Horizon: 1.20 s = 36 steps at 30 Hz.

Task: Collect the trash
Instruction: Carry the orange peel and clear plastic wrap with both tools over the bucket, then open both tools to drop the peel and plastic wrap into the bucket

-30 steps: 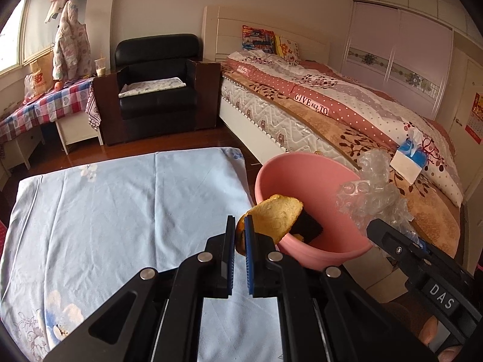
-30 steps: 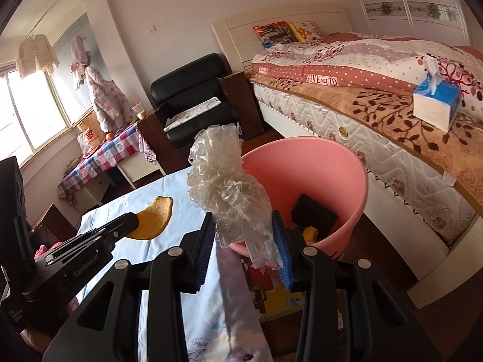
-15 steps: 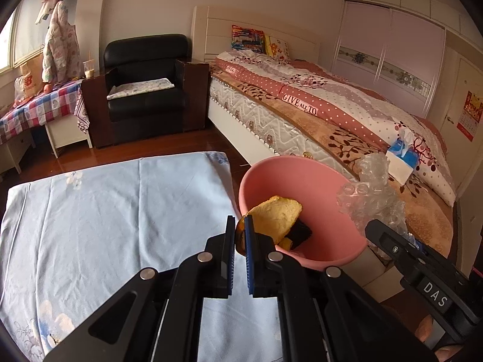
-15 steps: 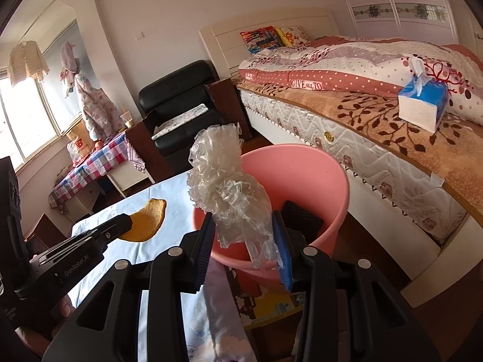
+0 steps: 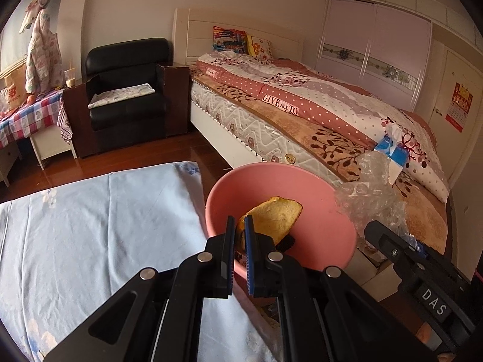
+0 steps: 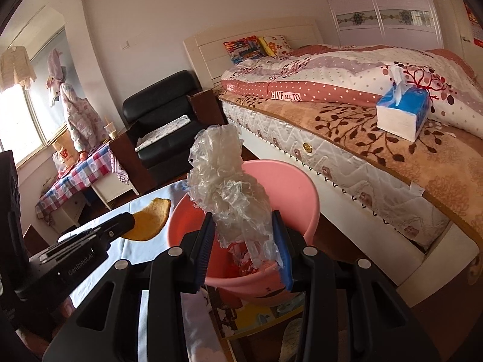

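My left gripper (image 5: 239, 235) is shut on an orange fruit peel (image 5: 273, 218) and holds it over the near rim of a pink plastic bin (image 5: 320, 187). The peel also shows in the right wrist view (image 6: 151, 220). My right gripper (image 6: 243, 241) is shut on a crumpled clear plastic bag (image 6: 225, 187), held over the bin (image 6: 308, 193). The bag also shows in the left wrist view (image 5: 374, 199). A dark piece of trash (image 5: 286, 243) lies inside the bin.
A table with a pale blue floral cloth (image 5: 90, 226) lies left of the bin. A bed (image 5: 317, 120) with a blue tissue box (image 6: 401, 111) runs behind. A black armchair (image 5: 126, 96) and a checked-cloth side table (image 5: 27, 117) stand at the back left.
Both grippers have moved closer to the bin, bringing the peel and the plastic bag over its opening. Both stay shut on their loads.
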Each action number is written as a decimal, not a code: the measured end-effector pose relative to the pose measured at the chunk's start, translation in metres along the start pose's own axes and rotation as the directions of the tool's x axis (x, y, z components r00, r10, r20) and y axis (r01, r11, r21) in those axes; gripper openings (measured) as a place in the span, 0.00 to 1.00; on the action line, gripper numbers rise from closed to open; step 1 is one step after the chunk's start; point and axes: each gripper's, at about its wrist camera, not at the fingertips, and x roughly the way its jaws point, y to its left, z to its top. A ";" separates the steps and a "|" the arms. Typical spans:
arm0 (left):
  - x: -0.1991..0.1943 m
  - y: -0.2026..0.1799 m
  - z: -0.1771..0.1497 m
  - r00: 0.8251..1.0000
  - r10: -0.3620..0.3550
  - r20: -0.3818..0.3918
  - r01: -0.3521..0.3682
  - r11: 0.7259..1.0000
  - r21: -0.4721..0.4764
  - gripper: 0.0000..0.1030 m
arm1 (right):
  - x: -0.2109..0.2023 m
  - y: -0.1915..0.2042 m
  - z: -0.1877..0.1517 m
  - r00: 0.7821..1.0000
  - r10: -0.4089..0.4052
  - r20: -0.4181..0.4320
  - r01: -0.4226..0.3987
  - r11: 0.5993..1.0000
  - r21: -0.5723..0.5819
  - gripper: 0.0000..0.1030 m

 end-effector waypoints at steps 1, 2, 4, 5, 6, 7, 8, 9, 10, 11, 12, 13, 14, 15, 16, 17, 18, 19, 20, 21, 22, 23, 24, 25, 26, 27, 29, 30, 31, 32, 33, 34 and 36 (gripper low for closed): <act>0.003 -0.001 0.001 1.000 -0.001 -0.003 0.001 1.000 0.004 0.05 | 0.001 0.000 0.001 1.000 -0.002 0.001 0.002 1.000 0.001 0.37; 0.006 -0.002 0.001 1.000 -0.002 -0.007 0.002 1.000 0.005 0.05 | 0.003 -0.002 0.002 1.000 -0.005 0.001 0.005 1.000 0.002 0.37; 0.012 -0.002 0.002 1.000 0.002 -0.015 -0.002 1.000 0.003 0.05 | 0.007 -0.005 0.003 1.000 -0.007 -0.001 0.007 1.000 0.006 0.37; 0.014 -0.002 0.001 1.000 0.005 -0.020 -0.005 1.000 0.005 0.05 | 0.010 -0.008 0.004 1.000 -0.011 -0.005 0.011 1.000 0.010 0.37; 0.019 -0.001 0.000 0.999 0.011 -0.030 -0.010 1.000 0.009 0.05 | 0.013 -0.010 0.005 1.000 -0.013 -0.010 0.013 1.000 0.013 0.37; 0.022 -0.002 0.000 0.999 0.013 -0.037 -0.012 1.000 0.011 0.05 | 0.016 -0.013 0.005 1.000 -0.013 -0.015 0.014 1.000 0.018 0.37; 0.026 -0.001 0.001 0.999 0.014 -0.046 -0.014 1.000 0.011 0.05 | 0.020 -0.016 0.006 1.000 -0.017 -0.022 0.017 1.000 0.021 0.37; 0.029 -0.002 0.001 0.999 0.017 -0.052 -0.017 1.000 0.012 0.05 | 0.023 -0.019 0.007 0.999 -0.021 -0.026 0.022 0.999 0.023 0.37; 0.032 -0.002 0.002 0.998 0.018 -0.055 -0.018 1.000 0.011 0.05 | 0.026 -0.021 0.008 0.999 -0.025 -0.029 0.025 0.999 0.025 0.37; 0.035 -0.002 0.003 0.998 0.019 -0.058 -0.018 1.000 0.012 0.05 | 0.029 -0.023 0.009 0.999 -0.027 -0.032 0.028 0.999 0.027 0.37; 0.037 -0.005 0.003 0.998 0.021 -0.061 -0.020 1.000 0.014 0.05 | 0.033 -0.026 0.010 0.999 -0.028 -0.034 0.029 0.999 0.034 0.37; 0.039 -0.005 0.003 0.998 0.021 -0.063 -0.021 1.000 0.014 0.05 | 0.036 -0.028 0.010 0.999 -0.030 -0.038 0.031 0.999 0.037 0.37; 0.042 -0.005 0.004 0.998 0.021 -0.065 -0.020 1.000 0.014 0.05 | 0.039 -0.030 0.011 0.999 -0.030 -0.042 0.032 0.999 0.041 0.37; 0.045 -0.006 0.005 0.997 0.022 -0.068 -0.021 1.000 0.016 0.05 | 0.043 -0.031 0.011 0.998 -0.030 -0.046 0.032 0.999 0.044 0.37; 0.049 -0.007 0.005 0.997 0.023 -0.072 -0.022 1.000 0.017 0.05 | 0.046 -0.032 0.012 0.998 -0.030 -0.050 0.033 0.998 0.046 0.37; 0.052 -0.009 0.005 0.997 0.022 -0.077 -0.021 1.000 0.017 0.05 | 0.047 -0.032 0.011 0.998 -0.030 -0.051 0.032 0.998 0.047 0.37; 0.055 -0.010 0.005 0.996 0.021 -0.082 -0.020 1.000 0.018 0.05 | 0.051 -0.032 0.012 0.998 -0.029 -0.053 0.032 0.998 0.046 0.37; 0.057 -0.011 0.005 0.996 0.020 -0.087 -0.018 1.000 0.019 0.05 | 0.053 -0.032 0.012 0.998 -0.030 -0.055 0.032 0.998 0.045 0.37; 0.061 -0.012 0.005 0.996 0.019 -0.091 -0.017 1.000 0.020 0.05 | 0.054 -0.031 0.012 0.998 -0.029 -0.056 0.032 0.999 0.044 0.37; 0.064 -0.013 0.004 0.995 0.019 -0.097 -0.017 1.000 0.020 0.06 | 0.057 -0.031 0.012 0.998 -0.027 -0.060 0.029 0.999 0.042 0.37; 0.066 -0.013 0.004 0.995 0.017 -0.101 -0.015 1.000 0.019 0.06 | 0.059 -0.030 0.012 0.998 -0.026 -0.063 0.028 0.999 0.039 0.37; 0.069 -0.013 0.003 0.994 0.012 -0.107 -0.011 1.000 0.015 0.06 | 0.061 -0.030 0.012 0.998 -0.025 -0.065 0.028 0.999 0.036 0.37; 0.070 -0.013 0.002 0.994 0.010 -0.110 -0.008 1.000 0.013 0.06 | 0.063 -0.029 0.012 0.997 -0.024 -0.067 0.026 0.999 0.033 0.37; 0.070 -0.012 0.001 0.994 0.007 -0.111 -0.006 1.000 0.012 0.06 | 0.065 -0.029 0.012 0.997 -0.022 -0.069 0.025 0.999 0.032 0.37; 0.072 -0.012 0.001 0.994 0.003 -0.110 -0.002 1.000 0.013 0.06 | 0.066 -0.028 0.013 0.997 -0.022 -0.070 0.024 0.999 0.032 0.37; 0.073 -0.012 0.001 0.994 -0.002 -0.109 0.004 1.000 0.014 0.07 | 0.068 -0.028 0.012 0.997 -0.022 -0.072 0.024 0.999 0.032 0.37; 0.073 -0.011 0.000 0.994 -0.016 -0.105 0.017 1.000 0.014 0.16 | 0.071 -0.028 0.012 0.997 -0.020 -0.076 0.023 0.999 0.033 0.37; 0.072 -0.010 0.000 0.995 -0.015 -0.099 0.016 1.000 0.013 0.31 | 0.072 -0.028 0.012 0.997 -0.019 -0.078 0.022 0.999 0.034 0.37; 0.071 -0.010 0.000 0.996 -0.011 -0.092 0.013 1.000 0.012 0.43 | 0.073 -0.029 0.012 0.997 -0.019 -0.080 0.021 0.999 0.034 0.37; 0.070 -0.009 0.000 0.997 -0.011 -0.082 0.012 1.000 0.011 0.44 | 0.075 -0.028 0.012 0.996 -0.017 -0.083 0.020 0.999 0.035 0.37; 0.069 -0.008 0.000 0.997 -0.015 -0.077 0.016 1.000 0.012 0.44 | 0.076 -0.028 0.011 0.996 -0.016 -0.084 0.019 0.999 0.034 0.37; 0.068 -0.007 0.000 0.997 -0.020 -0.076 0.021 1.000 0.012 0.45 | 0.077 -0.028 0.011 0.996 -0.016 -0.085 0.018 0.999 0.033 0.37; 0.067 -0.006 -0.001 0.997 -0.027 -0.075 0.028 1.000 0.008 0.46 | 0.080 -0.028 0.012 0.996 -0.014 -0.086 0.017 0.999 0.032 0.37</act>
